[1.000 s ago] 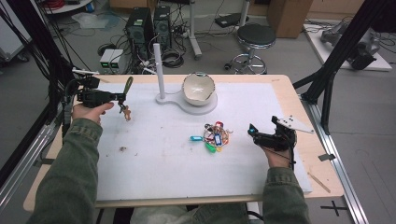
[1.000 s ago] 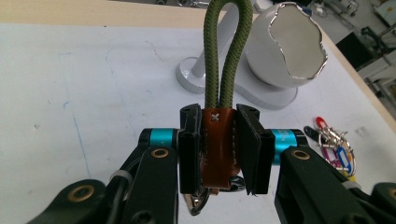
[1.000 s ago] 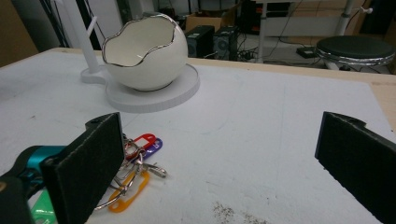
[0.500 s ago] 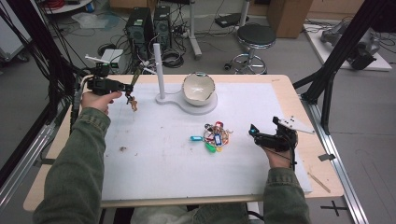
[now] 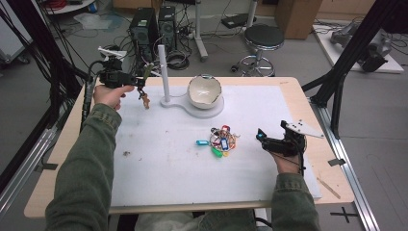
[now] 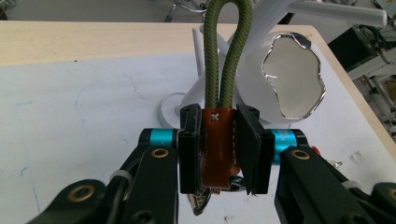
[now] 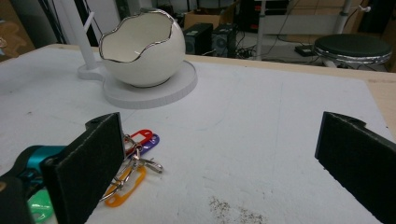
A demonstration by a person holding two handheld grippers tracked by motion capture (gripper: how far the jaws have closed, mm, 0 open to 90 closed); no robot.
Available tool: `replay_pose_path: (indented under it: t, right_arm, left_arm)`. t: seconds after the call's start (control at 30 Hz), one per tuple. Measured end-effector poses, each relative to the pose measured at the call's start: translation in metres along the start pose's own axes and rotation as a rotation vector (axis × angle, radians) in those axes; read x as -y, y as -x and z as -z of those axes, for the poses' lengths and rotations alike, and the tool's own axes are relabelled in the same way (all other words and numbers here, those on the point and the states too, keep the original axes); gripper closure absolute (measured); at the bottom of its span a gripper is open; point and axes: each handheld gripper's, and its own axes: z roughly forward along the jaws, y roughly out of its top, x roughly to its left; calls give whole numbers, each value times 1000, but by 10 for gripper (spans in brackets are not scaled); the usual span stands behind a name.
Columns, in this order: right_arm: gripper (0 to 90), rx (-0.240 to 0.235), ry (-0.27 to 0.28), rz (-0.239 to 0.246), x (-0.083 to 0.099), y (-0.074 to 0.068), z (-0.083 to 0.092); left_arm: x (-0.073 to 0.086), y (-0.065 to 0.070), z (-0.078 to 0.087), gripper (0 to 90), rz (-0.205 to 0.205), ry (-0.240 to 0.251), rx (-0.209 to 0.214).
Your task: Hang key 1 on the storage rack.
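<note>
Left gripper (image 6: 219,149) jaws pinch brown leather key fob (image 6: 218,144), green cord loop (image 6: 227,51) rising ahead of jaws toward white stand post (image 5: 163,72). Not yet hung. Right gripper (image 7: 219,163) jaws spread, idle; key pile (image 7: 135,161) beside its left jaw, untouched.

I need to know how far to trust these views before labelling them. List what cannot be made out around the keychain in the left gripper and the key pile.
- Keychain: in the left gripper view the left gripper covers its leather sides; what hangs below is hidden.
- Cord loop: top cut off by that view's edge.
- Key pile: too small in the high view to count tags; the right gripper has a pad covering part in its view.
</note>
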Motion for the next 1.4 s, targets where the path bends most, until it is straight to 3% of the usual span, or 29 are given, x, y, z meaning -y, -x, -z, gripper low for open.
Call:
replay_pose_path:
  t: [0.23, 0.57, 1.2, 1.4]
  right_arm:
    - [7, 2, -1, -5, 1, 1, 1]
    - [7, 5, -6, 9, 1, 1, 1]
    - [7, 5, -10, 14, 2, 1, 0]
    - [7, 4, -11, 13, 2, 1, 0]
  left_arm:
    - [-2, -5, -5, 712, 29, 1, -26]
    - [-2, -9, -9, 712, 50, -9, 4]
    - [3, -1, -27, 711, 18, -59, 10]
    - [5, 3, -34, 710, -21, -83, -9]
